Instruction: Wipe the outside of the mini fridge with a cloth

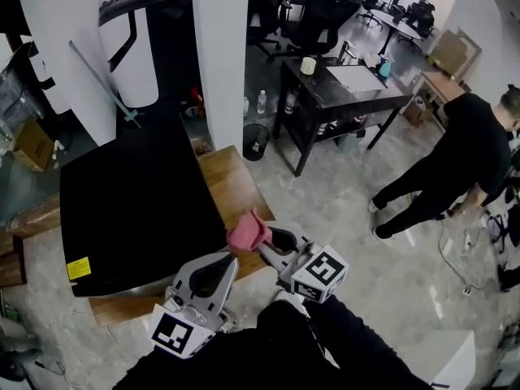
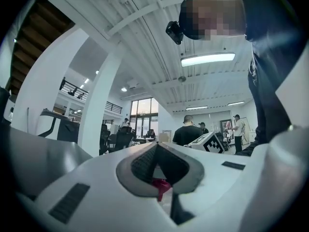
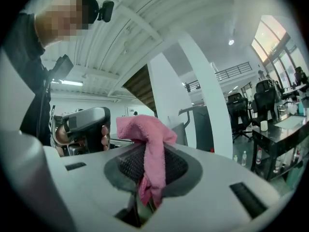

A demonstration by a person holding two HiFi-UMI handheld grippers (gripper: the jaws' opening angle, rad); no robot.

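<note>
The black mini fridge (image 1: 138,210) stands on a wooden platform (image 1: 236,185), with a yellow sticker near its front left corner. In the head view my right gripper (image 1: 260,239) is shut on a pink cloth (image 1: 246,232), just off the fridge's near right corner. The right gripper view has the cloth (image 3: 145,129) draped over the closed jaws of the right gripper (image 3: 149,151). Below the fridge's front edge, my left gripper (image 1: 229,259) is shut with nothing in it. Its jaws meet in the left gripper view, where the left gripper (image 2: 155,146) has a scrap of pink showing behind it.
A white pillar (image 1: 219,55) rises behind the fridge. A black desk (image 1: 341,96) with bottles and a small bin (image 1: 255,140) beside it stands at the back right. A person in black (image 1: 463,161) bends over at the far right on the marble floor.
</note>
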